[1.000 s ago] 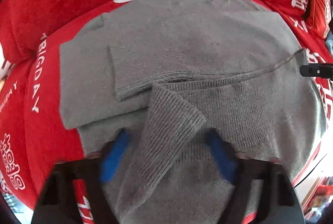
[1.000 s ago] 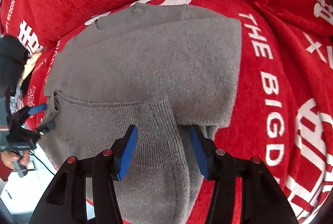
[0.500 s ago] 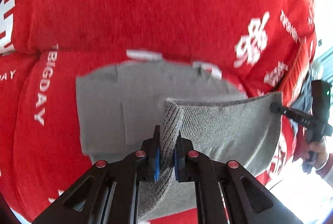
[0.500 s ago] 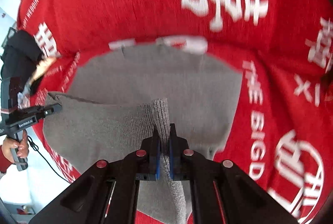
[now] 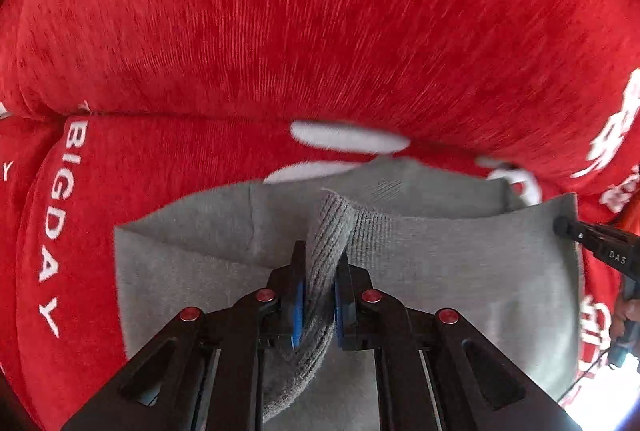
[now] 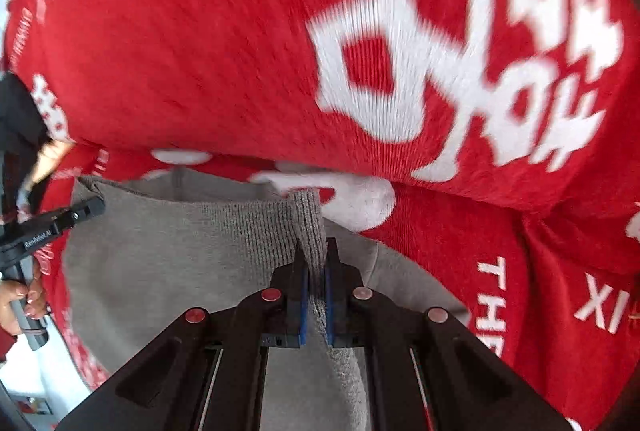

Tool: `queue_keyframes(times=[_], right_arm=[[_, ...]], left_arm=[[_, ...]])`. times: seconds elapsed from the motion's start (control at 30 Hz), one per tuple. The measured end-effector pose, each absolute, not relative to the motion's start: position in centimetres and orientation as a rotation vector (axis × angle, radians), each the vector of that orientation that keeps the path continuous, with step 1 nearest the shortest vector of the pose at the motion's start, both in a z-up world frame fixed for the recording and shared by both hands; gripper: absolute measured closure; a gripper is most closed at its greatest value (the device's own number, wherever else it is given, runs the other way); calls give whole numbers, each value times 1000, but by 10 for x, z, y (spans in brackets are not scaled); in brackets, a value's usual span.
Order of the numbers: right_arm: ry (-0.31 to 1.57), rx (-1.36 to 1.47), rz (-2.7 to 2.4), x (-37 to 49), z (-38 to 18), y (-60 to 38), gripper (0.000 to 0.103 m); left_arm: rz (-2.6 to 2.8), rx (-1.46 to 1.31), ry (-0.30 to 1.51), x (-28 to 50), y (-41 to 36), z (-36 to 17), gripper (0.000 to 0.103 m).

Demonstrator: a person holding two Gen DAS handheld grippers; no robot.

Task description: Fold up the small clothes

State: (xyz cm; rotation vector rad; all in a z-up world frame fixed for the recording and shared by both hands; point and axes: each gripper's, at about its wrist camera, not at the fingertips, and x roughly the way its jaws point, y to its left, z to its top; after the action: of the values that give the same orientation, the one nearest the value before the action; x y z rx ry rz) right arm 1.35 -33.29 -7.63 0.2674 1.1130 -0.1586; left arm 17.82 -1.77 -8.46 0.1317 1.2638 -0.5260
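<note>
Left gripper was clamped on the ribbed hem of the grey sweater, at the hem's left corner. The sweater lay on the red printed cover; the lifted hem ran left to right as a taut edge between the two tools, the collar end lying ahead of both sets of fingers. Right gripper was pinched shut on the hem's right corner. Judgement: neither arm was nearer; the fold needs both carried forward together
</note>
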Motion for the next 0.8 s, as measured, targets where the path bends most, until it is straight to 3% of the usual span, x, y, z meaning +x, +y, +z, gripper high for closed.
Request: queue_keyframes(times=[0.1,0.2,0.37,0.4,0.47,0.67,0.8], right_arm=[[1166,271,-170,22,-107,-338,96],[1186,303,-177,24,-125,-344,96],[1182,361,-216,18,-119,-355,87],[1187,350,-244,16,-114,-355,78],[1184,321,-289,10,-104,-356,68],[1093,486,-161,-23,-72,-350,68],[1123,551,-60,-31,-87,-329,67]], left_arm=[[-466,180,1243,179,-20,-88,61],[-350,234,1199,184,-13,-80,24],[-229,266,1156,192,11,-55,24],[-246,261,1160,190,13,-50,24],[-315,239,1168,182,15,-38,24],[-503,164,1279,145,-13,-44,23],[-466,237,1259,146,-28,-70,23]])
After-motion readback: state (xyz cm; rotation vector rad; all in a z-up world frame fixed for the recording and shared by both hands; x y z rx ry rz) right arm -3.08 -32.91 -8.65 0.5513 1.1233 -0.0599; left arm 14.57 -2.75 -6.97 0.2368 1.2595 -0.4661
